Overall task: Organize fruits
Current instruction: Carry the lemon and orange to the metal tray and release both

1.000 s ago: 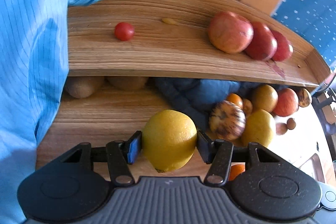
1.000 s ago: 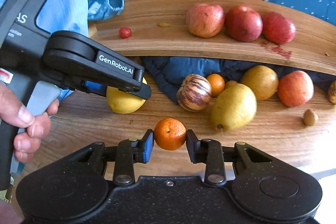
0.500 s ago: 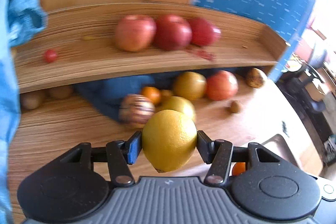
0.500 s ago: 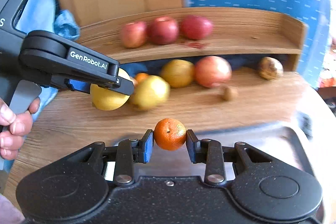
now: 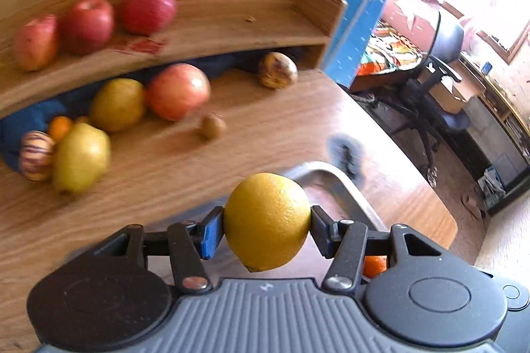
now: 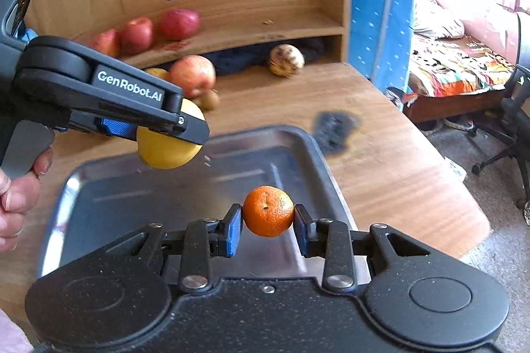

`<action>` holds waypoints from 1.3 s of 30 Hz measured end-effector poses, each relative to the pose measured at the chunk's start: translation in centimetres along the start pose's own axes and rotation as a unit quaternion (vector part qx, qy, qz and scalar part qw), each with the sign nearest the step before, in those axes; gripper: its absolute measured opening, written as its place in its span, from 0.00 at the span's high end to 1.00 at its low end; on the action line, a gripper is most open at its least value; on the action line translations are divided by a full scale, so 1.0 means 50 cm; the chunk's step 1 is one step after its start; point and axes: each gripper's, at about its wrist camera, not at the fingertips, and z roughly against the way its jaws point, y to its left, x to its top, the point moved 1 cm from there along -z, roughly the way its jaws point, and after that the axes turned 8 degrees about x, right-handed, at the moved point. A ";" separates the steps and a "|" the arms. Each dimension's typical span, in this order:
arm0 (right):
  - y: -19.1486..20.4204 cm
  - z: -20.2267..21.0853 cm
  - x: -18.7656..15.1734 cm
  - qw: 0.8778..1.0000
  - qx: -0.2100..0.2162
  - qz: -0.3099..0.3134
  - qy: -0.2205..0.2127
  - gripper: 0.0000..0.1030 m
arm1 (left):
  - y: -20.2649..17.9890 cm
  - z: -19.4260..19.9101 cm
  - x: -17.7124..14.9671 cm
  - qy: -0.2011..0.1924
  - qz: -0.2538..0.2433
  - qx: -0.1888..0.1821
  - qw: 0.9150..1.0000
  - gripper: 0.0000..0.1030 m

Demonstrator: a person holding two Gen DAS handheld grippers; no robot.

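My left gripper (image 5: 267, 228) is shut on a yellow lemon (image 5: 267, 222), held in the air above the near corner of a metal tray (image 5: 344, 187). In the right wrist view the same lemon (image 6: 167, 147) hangs over the tray's far left part (image 6: 139, 187). My right gripper (image 6: 268, 225) is shut on a small orange mandarin (image 6: 268, 210), held above the tray's near right side. Three red apples (image 5: 89, 25) lie on the wooden shelf (image 5: 232, 31). More fruit lies on the table under it: a pear (image 5: 81, 157), a striped fruit (image 5: 34, 154), a yellow apple (image 5: 117, 104) and a red apple (image 5: 179, 89).
A speckled round fruit (image 6: 286, 60) sits at the shelf's right end, a small brown fruit (image 5: 212, 126) lies loose on the table. The table has a dark burn mark (image 6: 334, 124) beside the tray. An office chair (image 5: 437, 71) and a bed (image 6: 457, 61) stand beyond the table's right edge.
Both grippers have swung right, away from the fruit pile, and now hang over the metal tray. Each still holds its fruit.
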 end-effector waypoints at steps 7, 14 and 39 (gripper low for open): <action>-0.050 0.001 -0.024 1.000 0.011 0.016 0.019 0.66 | -0.063 -0.026 -0.021 0.011 0.001 0.007 1.000 0.42; -0.051 -0.011 -0.038 0.997 0.038 0.052 0.036 0.66 | -0.086 -0.046 -0.043 0.019 0.010 0.018 1.000 0.42; -0.005 0.064 -0.045 0.999 0.031 0.005 0.032 0.09 | 0.018 0.036 -0.067 0.034 -0.010 0.024 0.999 0.16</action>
